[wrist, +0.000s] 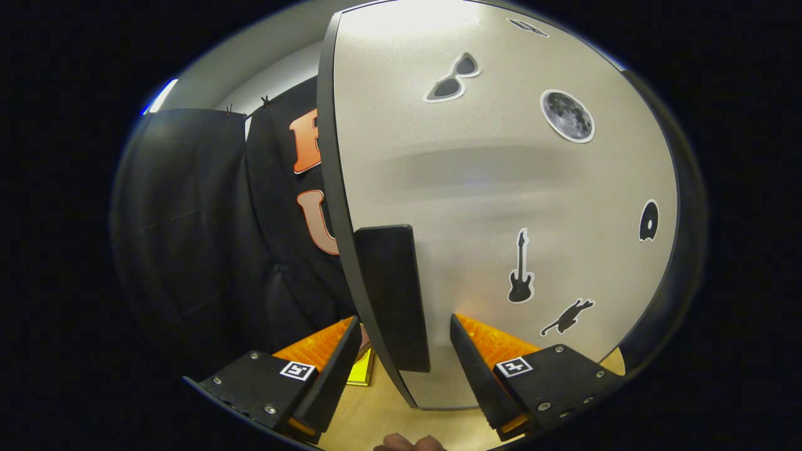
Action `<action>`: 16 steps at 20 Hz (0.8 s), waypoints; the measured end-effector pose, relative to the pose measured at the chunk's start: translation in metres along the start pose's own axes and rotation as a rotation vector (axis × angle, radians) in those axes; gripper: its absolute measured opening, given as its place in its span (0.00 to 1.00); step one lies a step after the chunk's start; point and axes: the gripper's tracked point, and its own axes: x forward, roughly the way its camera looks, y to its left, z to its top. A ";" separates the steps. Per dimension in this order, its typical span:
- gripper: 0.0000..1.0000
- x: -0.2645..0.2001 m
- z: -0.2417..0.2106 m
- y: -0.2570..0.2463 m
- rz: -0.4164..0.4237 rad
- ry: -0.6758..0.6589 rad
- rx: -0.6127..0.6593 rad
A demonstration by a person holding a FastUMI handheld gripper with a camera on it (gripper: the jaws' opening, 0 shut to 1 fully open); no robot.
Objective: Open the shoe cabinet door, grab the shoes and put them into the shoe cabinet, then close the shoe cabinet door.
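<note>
1. Straddling the free edge of the shoe cabinet door (pixel 501 188), the gripper (pixel 404 351) has its two fingers spread apart, one on each side of the black handle (pixel 393 294) — neither finger presses on it, so nothing is grasped
2. The left finger (pixel 329 369) sits on the outer side of the door's edge, towards the black cloth wall (pixel 207 250); the right finger (pixel 476 369) lies in front of the door's pale face
3. The handle is a flat black upright plate fixed at the door's dark edge, just ahead of the fingers and between them
4. The door's face is light grey with stickers — sunglasses (pixel 452 77), a moon (pixel 567 116), a guitar (pixel 520 269), a cat (pixel 567 316) and a small dark round one (pixel 649 220) near the far edge
5. Below the fingers lies a light wooden floor (pixel 382 413), with a yellow object (pixel 362 371) partly hidden behind the left finger; what it is cannot be told
6. No shoes can be placed from here
</note>
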 end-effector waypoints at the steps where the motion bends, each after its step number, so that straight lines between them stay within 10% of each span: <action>1: 0.90 0.000 -0.002 0.000 -0.003 0.012 0.011; 16: 0.92 -0.146 0.002 -0.004 -0.076 -0.069 0.027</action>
